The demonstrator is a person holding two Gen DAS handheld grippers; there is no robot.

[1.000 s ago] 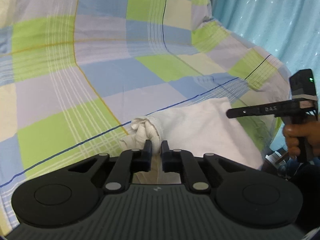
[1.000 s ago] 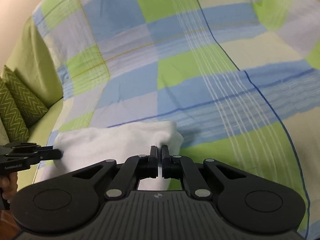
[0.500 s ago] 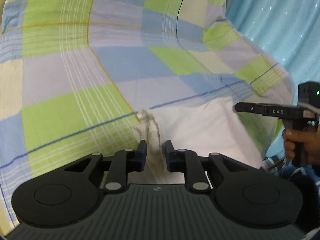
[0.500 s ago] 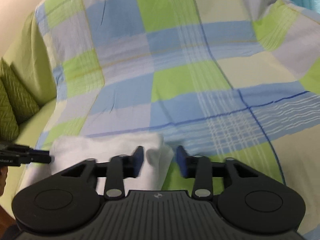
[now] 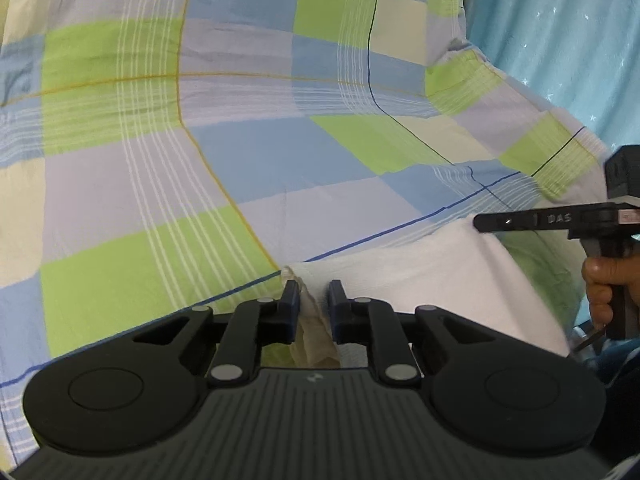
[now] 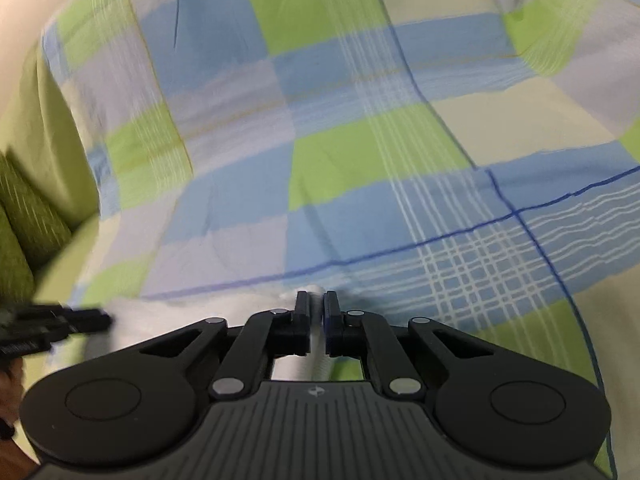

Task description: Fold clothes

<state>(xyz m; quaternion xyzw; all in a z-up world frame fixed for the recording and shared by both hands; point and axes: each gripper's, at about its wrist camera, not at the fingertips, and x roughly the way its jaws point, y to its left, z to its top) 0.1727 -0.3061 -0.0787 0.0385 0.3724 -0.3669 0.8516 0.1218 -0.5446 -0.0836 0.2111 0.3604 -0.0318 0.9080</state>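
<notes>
While the white cloth (image 5: 420, 280) lies on the checked sheet (image 5: 240, 160) | left gripper (image 5: 313, 300) spread astride its corner | right gripper (image 6: 316, 312) pinching its edge | side reads "DAS"

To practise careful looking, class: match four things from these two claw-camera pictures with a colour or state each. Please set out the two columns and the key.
Column 1
1. left claw
2. right claw
3. cushion
4. curtain

Column 2
A. turquoise
B. open, cloth edge in the gap
C. dark green with pale lines
D. shut on cloth

Pairs: 1-B, 2-D, 3-C, 4-A
</notes>
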